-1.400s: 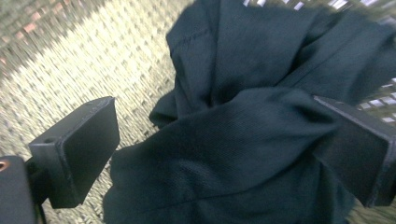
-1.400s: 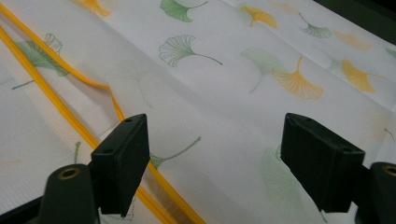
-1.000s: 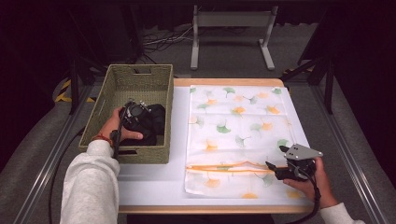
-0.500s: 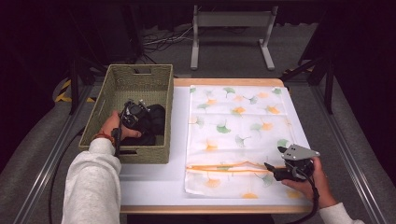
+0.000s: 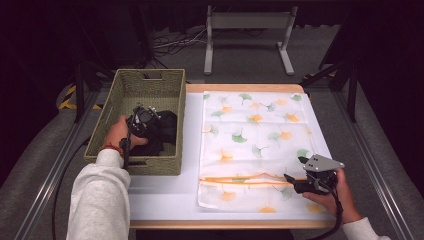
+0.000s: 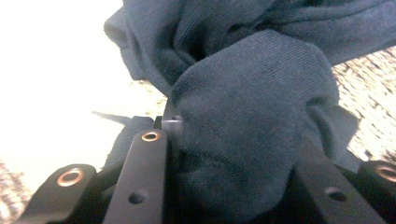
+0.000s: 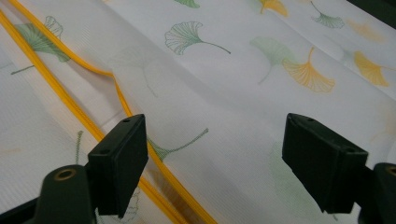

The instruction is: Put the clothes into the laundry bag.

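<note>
Room: dark all around, black at the edges and back.
Table (image 5: 165,195): bright white, lit from above.
Basket (image 5: 107,120): dim inside, the dark cloth (image 6: 252,140) is hard to make out there.
Left gripper view: white glare at top left, the cloth is a bit blurry up close.
Right gripper view: bright and soft, the jaws look fuzzy.

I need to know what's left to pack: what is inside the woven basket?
Inside the woven basket lies a dark cloth, bunched up, with the left gripper closed on it. Anything beneath the cloth is hidden.
</note>
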A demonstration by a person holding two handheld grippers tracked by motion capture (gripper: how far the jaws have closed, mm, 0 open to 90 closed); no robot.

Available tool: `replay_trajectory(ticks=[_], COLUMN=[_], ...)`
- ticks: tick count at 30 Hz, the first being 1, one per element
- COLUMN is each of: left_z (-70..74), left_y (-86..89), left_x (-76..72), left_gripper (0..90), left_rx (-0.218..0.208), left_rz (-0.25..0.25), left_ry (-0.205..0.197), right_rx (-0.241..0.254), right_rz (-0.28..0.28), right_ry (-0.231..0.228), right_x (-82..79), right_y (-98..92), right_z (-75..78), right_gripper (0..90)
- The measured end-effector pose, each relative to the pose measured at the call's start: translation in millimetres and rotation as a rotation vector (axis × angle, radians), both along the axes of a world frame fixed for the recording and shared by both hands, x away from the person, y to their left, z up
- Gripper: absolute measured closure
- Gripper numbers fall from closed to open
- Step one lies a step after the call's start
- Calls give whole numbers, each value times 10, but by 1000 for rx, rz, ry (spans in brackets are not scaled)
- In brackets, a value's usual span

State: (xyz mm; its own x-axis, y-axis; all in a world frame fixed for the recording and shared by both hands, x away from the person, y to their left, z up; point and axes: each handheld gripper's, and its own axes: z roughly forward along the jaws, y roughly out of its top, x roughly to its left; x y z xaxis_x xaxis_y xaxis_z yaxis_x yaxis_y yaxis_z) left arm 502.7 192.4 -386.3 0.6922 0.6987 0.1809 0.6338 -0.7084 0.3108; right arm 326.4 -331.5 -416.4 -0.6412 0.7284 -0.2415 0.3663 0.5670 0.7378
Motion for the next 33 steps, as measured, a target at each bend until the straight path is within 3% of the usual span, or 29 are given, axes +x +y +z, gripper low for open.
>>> replay_trajectory(ticks=[1, 2, 6, 10, 12, 15, 16, 19, 22, 25, 29, 33], left_z=[29, 92, 191, 340, 359, 417, 462, 501, 562, 597, 714, 819], left_y=[11, 23, 41, 117, 136, 173, 185, 200, 241, 256, 285, 290], left_x=[-8, -37, -89, -187, -205, -267, -313, -351, -411, -442, -514, -577], left_gripper=[692, 692, 693, 695, 695, 696, 697, 697, 698, 700, 699, 699], left_rx=[-3, -4, -30, -103, -116, -164, -184, -205, -262, -291, -357, -375], left_rz=[11, 20, 25, 49, 46, 52, 57, 61, 69, 71, 72, 73], left_ry=[-12, -52, -100, -198, -207, -252, -288, -307, -363, -383, -443, -478], right_rx=[3, 1, 3, 4, 4, 5, 5, 9, 7, 8, 10, 11], right_rz=[0, 4, 5, 4, 4, 6, 4, 7, 9, 8, 9, 12], right_ry=[-1, -4, -6, -11, -12, -14, -13, -17, -18, -21, -17, -21], right_x=[0, -5, -7, -11, -12, -13, -11, -12, -14, -15, -14, -18], right_y=[5, 11, 19, 15, 15, 16, 14, 17, 21, 21, 25, 26], right_z=[2, 6, 7, 17, 18, 21, 23, 28, 32, 34, 32, 36], right_gripper=[233, 233, 233, 233, 233, 233, 233, 233, 233, 233, 233, 233])
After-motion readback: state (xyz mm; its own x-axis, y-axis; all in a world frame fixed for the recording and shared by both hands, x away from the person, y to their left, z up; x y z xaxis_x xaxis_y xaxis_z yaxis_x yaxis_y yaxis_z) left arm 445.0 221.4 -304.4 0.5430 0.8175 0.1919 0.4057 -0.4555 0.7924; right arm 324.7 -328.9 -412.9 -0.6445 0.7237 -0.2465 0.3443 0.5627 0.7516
